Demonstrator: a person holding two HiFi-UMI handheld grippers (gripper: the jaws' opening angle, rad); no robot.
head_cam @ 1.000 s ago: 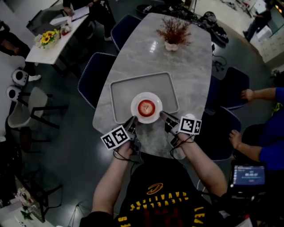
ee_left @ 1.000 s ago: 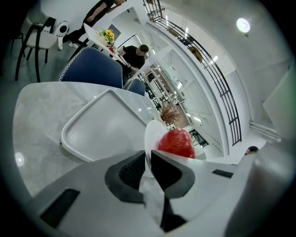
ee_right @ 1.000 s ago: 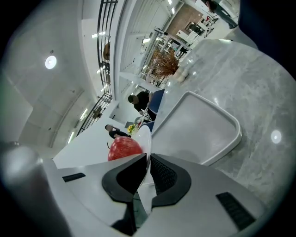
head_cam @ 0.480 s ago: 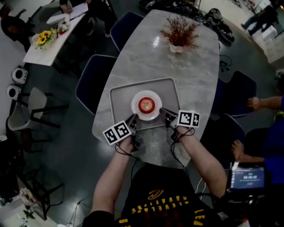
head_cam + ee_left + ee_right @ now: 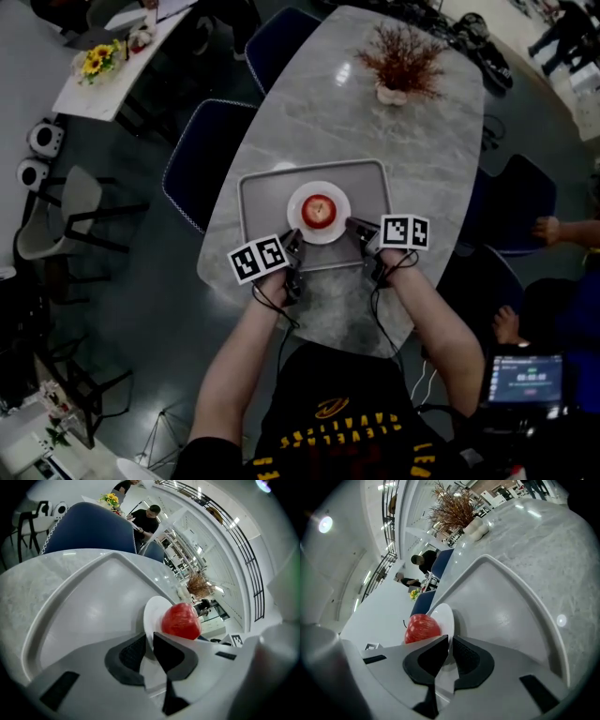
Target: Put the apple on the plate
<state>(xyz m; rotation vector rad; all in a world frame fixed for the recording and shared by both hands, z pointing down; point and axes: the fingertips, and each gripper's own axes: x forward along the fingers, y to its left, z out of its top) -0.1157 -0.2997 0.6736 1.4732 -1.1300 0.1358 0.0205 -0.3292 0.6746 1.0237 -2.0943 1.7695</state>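
Observation:
A red apple sits on a small white plate, which is inside a grey tray on the marble table. My left gripper is shut on the plate's near-left rim. My right gripper is shut on the near-right rim. In the left gripper view the plate edge runs between the gripper's dark pads, with the apple just beyond. The right gripper view shows the same: the plate rim sits in the gripper, and the apple lies to the left.
A white pot of dried reddish plants stands at the table's far end. Blue chairs flank the table on both sides. A person's arm shows at the right. The table's near edge is just behind my grippers.
Both grippers stay clamped on the plate's rim. The plate with the apple now sits a little farther from the tray's near edge, and the head view has shifted.

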